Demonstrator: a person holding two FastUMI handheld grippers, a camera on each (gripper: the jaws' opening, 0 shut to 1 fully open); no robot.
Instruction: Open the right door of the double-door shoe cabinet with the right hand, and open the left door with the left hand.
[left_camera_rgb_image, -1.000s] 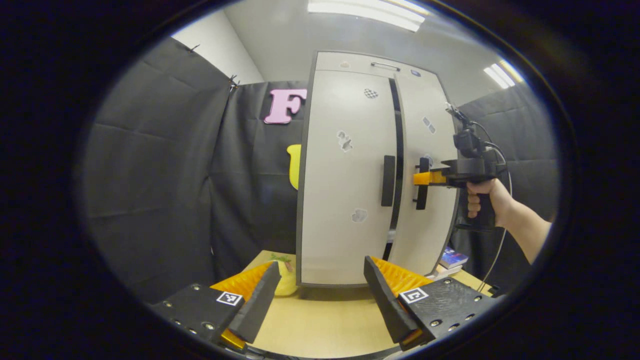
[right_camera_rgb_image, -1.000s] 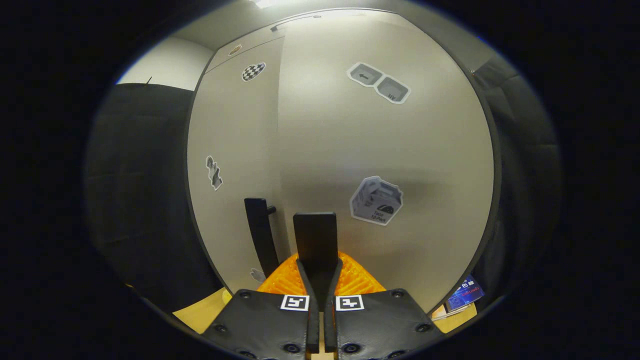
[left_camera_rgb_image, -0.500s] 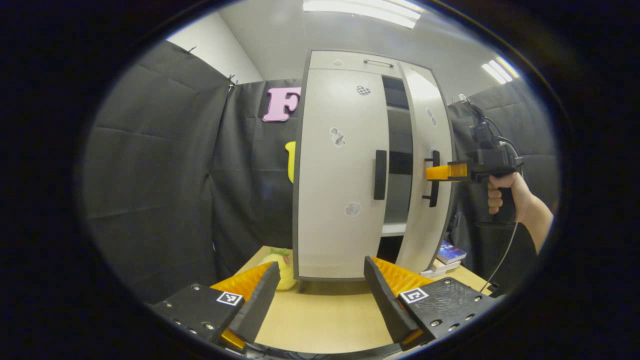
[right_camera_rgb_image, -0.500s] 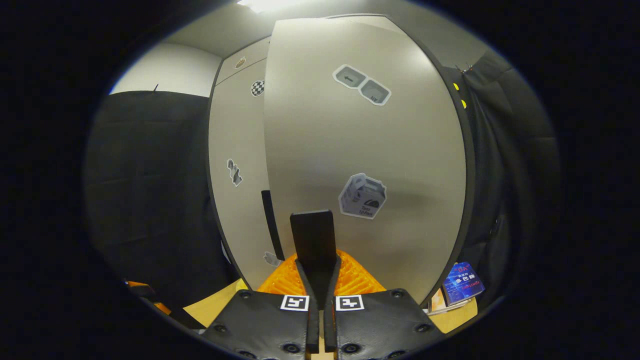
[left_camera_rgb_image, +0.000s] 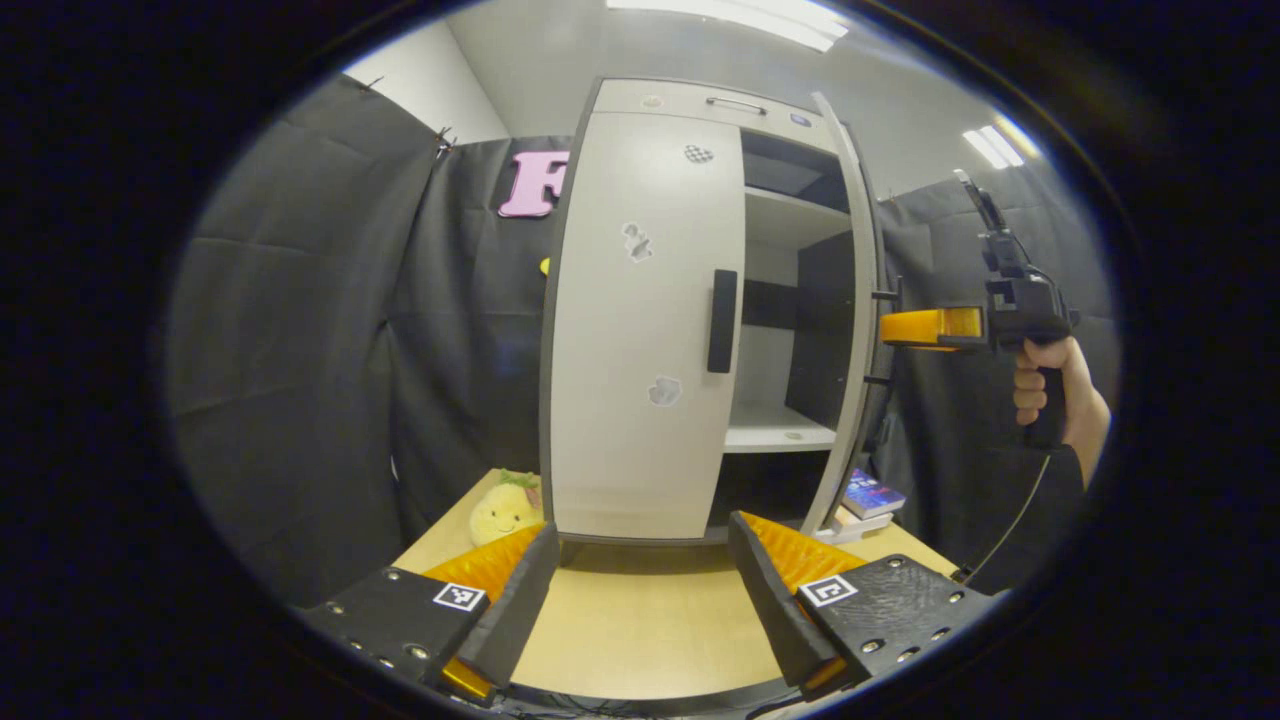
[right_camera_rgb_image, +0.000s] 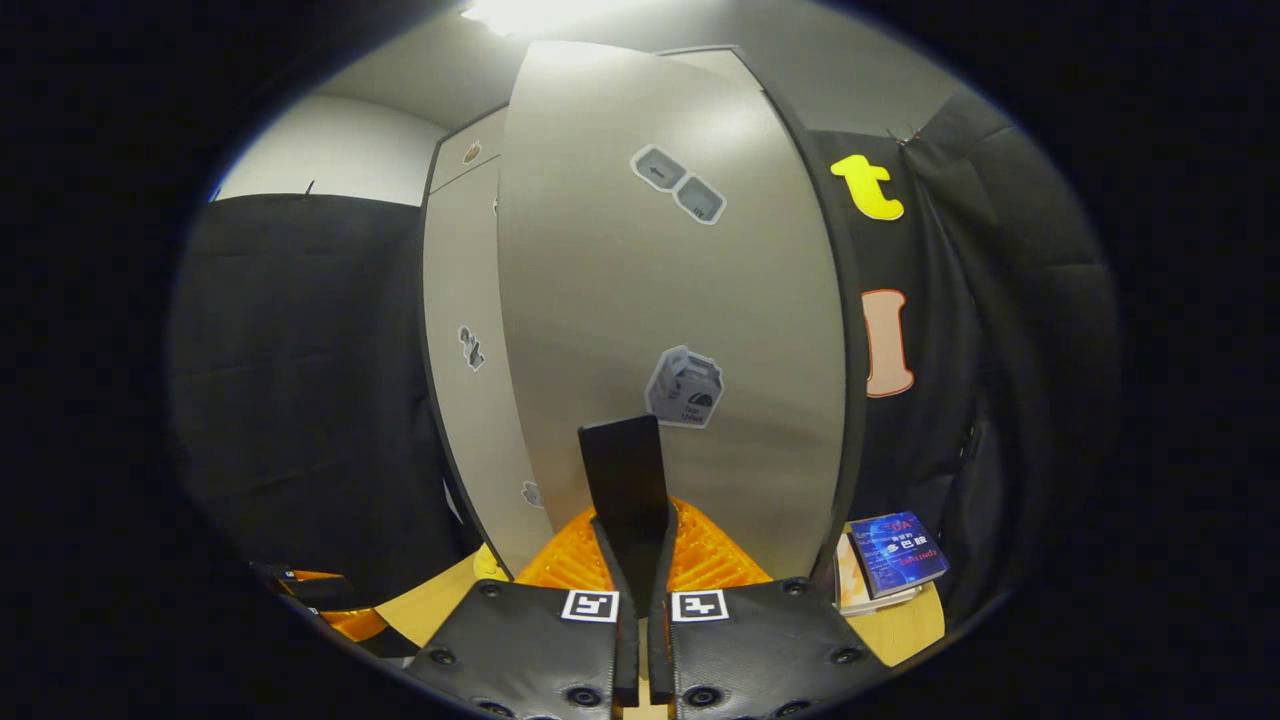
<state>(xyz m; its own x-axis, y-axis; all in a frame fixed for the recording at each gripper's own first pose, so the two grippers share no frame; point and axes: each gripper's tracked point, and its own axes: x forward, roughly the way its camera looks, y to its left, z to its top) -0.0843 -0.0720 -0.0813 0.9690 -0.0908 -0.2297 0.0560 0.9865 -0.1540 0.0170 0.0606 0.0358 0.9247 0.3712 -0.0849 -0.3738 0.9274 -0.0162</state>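
Right pale-grey cabinet door (left_camera_rgb_image: 858, 300) swung wide, right hand-held gripper (right_camera_rgb_image: 632, 520) clamped on black bar handle (right_camera_rgb_image: 625, 480). Left pale-grey door (left_camera_rgb_image: 640, 320) closed; left hand-held gripper (left_camera_rgb_image: 640, 590) apart, untouched.

Left door (left_camera_rgb_image: 640, 330): closed, its handle (left_camera_rgb_image: 721, 320) unobstructed, open table (left_camera_rgb_image: 640, 620) before it. Right door (left_camera_rgb_image: 850, 330): swung out edge-on, exposing shelves (left_camera_rgb_image: 775, 432). Plush toy (left_camera_rgb_image: 503, 508) and books (left_camera_rgb_image: 870, 497) flank the cabinet base.
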